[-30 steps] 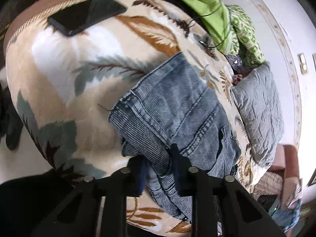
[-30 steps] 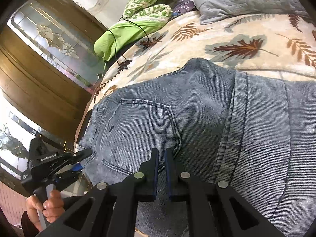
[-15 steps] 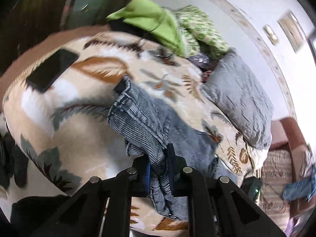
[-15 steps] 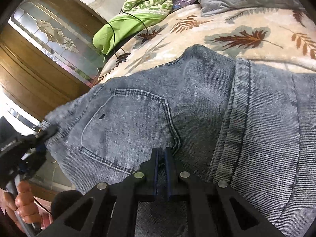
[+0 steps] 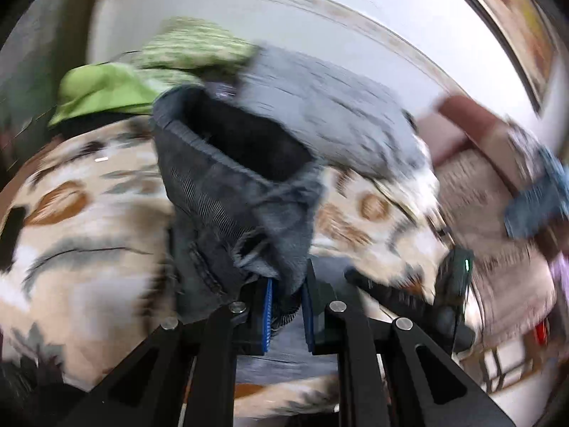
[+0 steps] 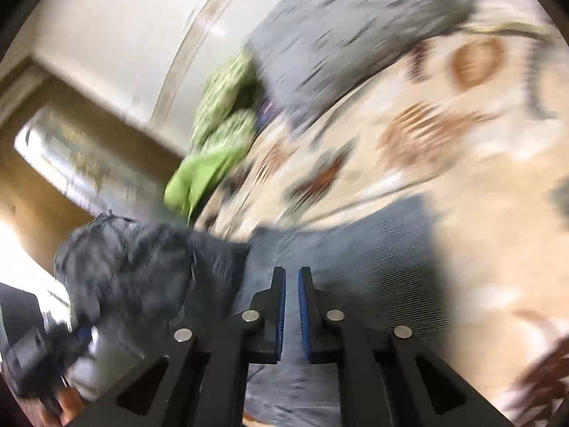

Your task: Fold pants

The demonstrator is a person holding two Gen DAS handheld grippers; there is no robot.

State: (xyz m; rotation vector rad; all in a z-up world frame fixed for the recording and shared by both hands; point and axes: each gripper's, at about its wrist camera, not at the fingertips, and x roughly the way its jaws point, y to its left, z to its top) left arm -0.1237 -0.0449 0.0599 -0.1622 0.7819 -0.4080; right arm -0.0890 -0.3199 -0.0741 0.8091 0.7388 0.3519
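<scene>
1. Gripping a bunched edge of the blue denim pants (image 5: 227, 192), our left gripper (image 5: 287, 306) has the cloth pinched between its blue pads (image 5: 267, 315); its jaws have just been closing, and they now stand narrowly apart with fabric packed between them.
2. We see the pants lifted in front of the left wrist camera, a dark opening gaping at the top, the leaf-print blanket (image 5: 78, 213) behind and below them.
3. A lime-green cloth (image 5: 103, 92) and a grey quilted pillow (image 5: 320, 114) lie at the far end of the bed, both smeared by motion blur.
4. At the far right of that view, the other handheld device shows dimly with a small green light (image 5: 466, 265).
5. In the right wrist view, our right gripper (image 6: 291, 315) has its jaws nearly together over the denim; through the blur we cannot tell whether cloth is caught between its pads (image 6: 281, 316).
6. The pants rise in a dark heap at lower left, where a hand (image 6: 67, 407) grips the other tool, and spread flat across the blanket toward the right.
</scene>
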